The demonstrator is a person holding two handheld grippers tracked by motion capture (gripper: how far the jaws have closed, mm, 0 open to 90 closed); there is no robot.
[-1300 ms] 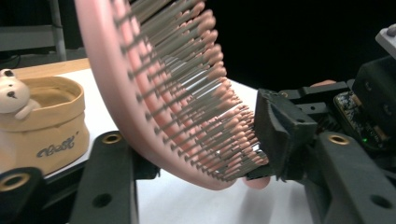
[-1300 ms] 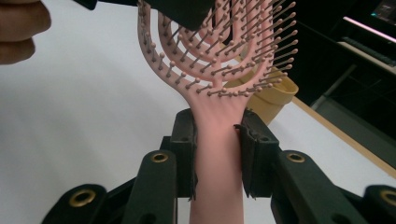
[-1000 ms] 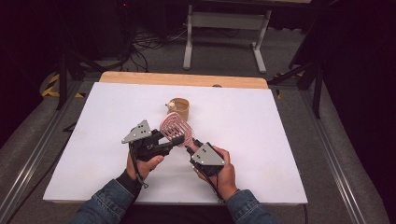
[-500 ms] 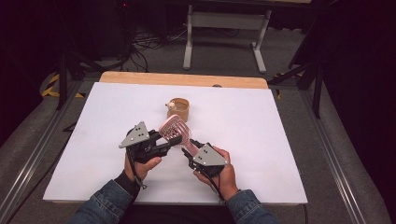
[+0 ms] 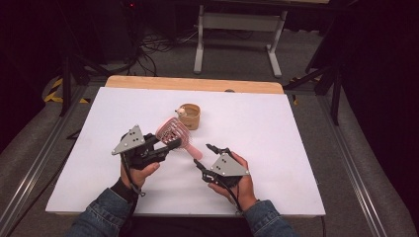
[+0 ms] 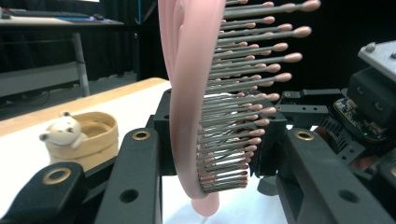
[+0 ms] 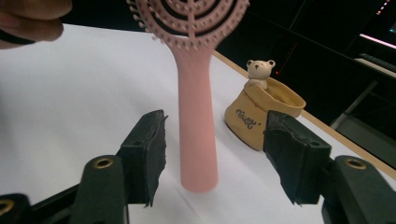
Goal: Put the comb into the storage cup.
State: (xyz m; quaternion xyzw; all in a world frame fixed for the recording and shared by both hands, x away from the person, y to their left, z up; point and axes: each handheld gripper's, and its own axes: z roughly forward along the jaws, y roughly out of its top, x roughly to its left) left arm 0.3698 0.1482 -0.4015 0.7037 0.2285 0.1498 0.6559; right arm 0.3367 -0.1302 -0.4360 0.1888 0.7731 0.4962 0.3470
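Observation:
A pink hairbrush [image 5: 174,132] hangs over the white table, its handle sloping down to the right. My left gripper [image 5: 165,146] is shut on the brush's head; in the left gripper view the bristled head [image 6: 191,93] stands clamped between the two jaws. My right gripper [image 5: 204,157] sits just beyond the handle's end. Its jaws have just been opening. In the right gripper view the handle [image 7: 197,116] stands between them with a gap on each side, so the right gripper [image 7: 219,154] is open. A tan cup with a small bear figure [image 5: 189,116] stands behind the brush.
The white board [image 5: 286,143] covers the table, with a wooden strip [image 5: 197,84] along its far edge. The bear cup [image 7: 261,114] is close behind the handle. Dark floor, cables and a metal stand [image 5: 237,29] lie beyond.
The right gripper's jaws have spread and let go of the brush handle. The left gripper has shifted a little to the left with the brush head in it.

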